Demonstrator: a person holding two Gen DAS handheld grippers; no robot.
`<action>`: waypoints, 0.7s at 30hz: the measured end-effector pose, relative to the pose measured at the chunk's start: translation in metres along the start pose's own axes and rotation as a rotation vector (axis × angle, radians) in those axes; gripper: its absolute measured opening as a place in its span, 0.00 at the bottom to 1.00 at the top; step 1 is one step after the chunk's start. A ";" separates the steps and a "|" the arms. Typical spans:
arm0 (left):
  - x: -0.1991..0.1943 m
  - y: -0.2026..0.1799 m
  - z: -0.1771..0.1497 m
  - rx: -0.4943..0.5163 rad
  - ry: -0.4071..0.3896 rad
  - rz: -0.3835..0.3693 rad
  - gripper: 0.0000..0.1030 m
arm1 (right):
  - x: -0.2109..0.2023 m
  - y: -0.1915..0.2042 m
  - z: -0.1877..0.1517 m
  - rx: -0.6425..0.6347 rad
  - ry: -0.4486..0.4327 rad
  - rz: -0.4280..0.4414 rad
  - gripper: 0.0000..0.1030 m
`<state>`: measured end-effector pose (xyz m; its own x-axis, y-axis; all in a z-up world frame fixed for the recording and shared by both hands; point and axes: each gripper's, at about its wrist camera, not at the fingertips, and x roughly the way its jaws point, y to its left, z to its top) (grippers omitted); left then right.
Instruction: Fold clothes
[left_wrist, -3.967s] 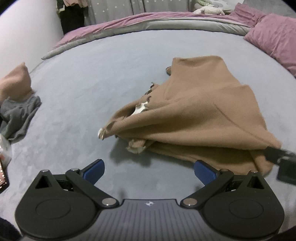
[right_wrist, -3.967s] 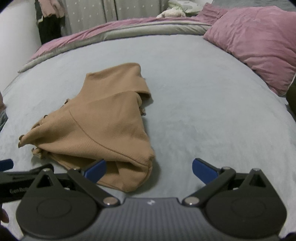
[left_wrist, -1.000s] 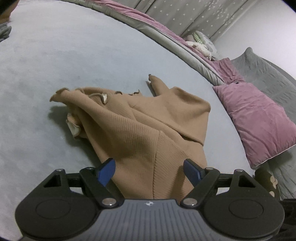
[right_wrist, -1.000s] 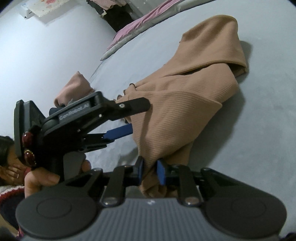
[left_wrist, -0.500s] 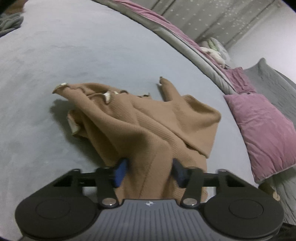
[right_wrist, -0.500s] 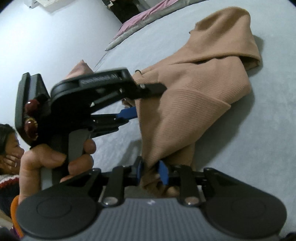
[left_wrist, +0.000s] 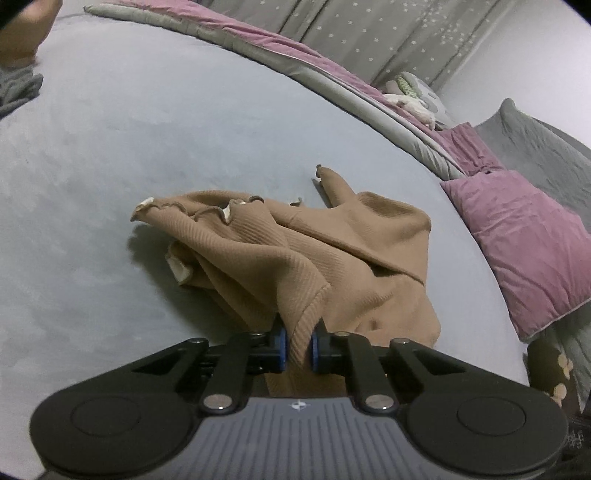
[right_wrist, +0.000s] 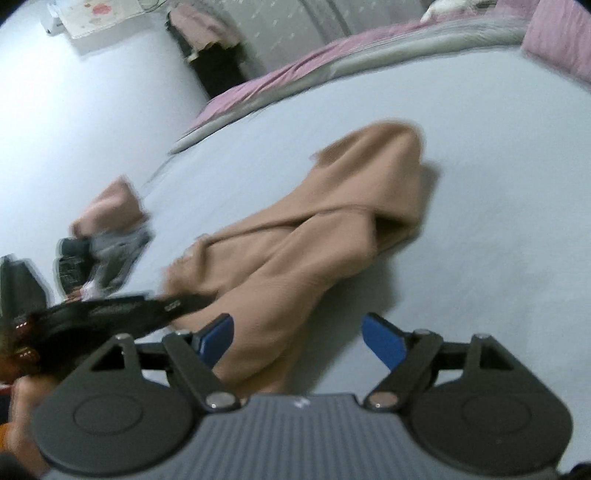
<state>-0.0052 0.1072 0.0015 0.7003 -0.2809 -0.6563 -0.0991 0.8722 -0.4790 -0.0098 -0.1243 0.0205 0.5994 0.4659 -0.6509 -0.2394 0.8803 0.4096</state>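
Dim, soft light; right view motion-blurred, fisheye edges bent.

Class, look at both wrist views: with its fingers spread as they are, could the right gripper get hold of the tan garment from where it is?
Probably yes. The right gripper is open, and the tan garment lies between its fingers with nothing across it. The left gripper is shut on a hem to one side.

Both wrist views look low and close across the tan garment (left_wrist: 332, 258).

Tan ribbed garment (left_wrist: 332, 258) crumpled on bed, hem pinched.
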 end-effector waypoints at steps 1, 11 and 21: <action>-0.003 0.001 0.000 0.007 0.001 0.001 0.11 | 0.002 -0.002 0.002 -0.013 -0.017 -0.038 0.78; -0.018 0.014 -0.005 0.007 0.010 0.008 0.11 | 0.047 0.002 0.010 -0.170 -0.125 -0.342 0.64; -0.008 0.022 -0.005 -0.040 0.040 0.009 0.11 | 0.088 0.017 0.015 -0.324 -0.239 -0.411 0.57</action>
<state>-0.0164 0.1272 -0.0066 0.6708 -0.2897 -0.6827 -0.1339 0.8581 -0.4957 0.0507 -0.0700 -0.0203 0.8396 0.0798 -0.5374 -0.1498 0.9848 -0.0878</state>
